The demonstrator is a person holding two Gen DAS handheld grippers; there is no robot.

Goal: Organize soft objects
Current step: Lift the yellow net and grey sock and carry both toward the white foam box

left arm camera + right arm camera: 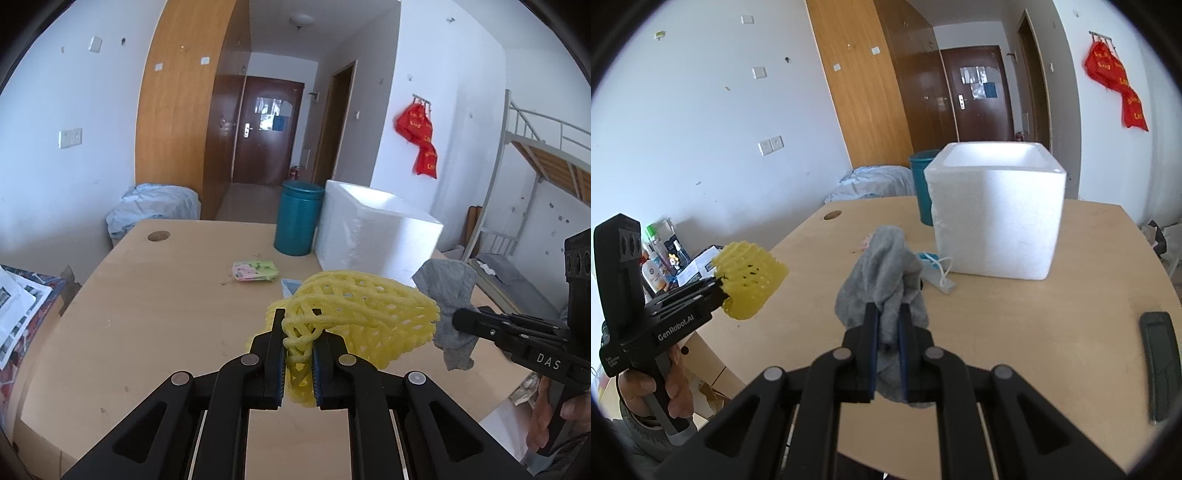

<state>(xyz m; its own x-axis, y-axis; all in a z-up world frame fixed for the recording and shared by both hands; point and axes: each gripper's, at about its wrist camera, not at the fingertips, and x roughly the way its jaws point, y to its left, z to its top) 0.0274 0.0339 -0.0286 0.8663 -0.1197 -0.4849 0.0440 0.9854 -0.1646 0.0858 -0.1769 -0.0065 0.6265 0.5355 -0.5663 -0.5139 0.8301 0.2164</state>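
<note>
- The yellow foam fruit net [354, 314] is getting pinched at one bunched-up end by the left gripper [299, 354], with the rest of the mesh fanning out in the air on the near side of the white styrofoam box [373, 236]. Grabbing it by the gathered end looks like the sensible call, since the open mesh would just squash anywhere else.
- The grey sock [886, 280] is being held the same way: the right gripper [888, 343] is clamping it mid-body, so the fabric is flopping up above the fingers and drooping below them, lifted clear of the wooden table [1034, 325].
- So both tongs are clenched, one soft thing each, and both are pointing roughly at the styrofoam box. My guess is that's the drop-off bin, since its top is open and nothing else nearby looks like a container for these.
- A teal bin [297, 218] is sitting right behind the box on its left, touching or nearly so.
- Near the front of the box, a white-and-blue item with a cord [936, 271] is lying flat; can't tell what it is.
- Farther to the left of the box, a small pink and green packet [255, 271] is lying on the table.
- Well to the right of the box, near the table edge, a dark flat object [1158, 365] is lying, maybe a remote.
</note>
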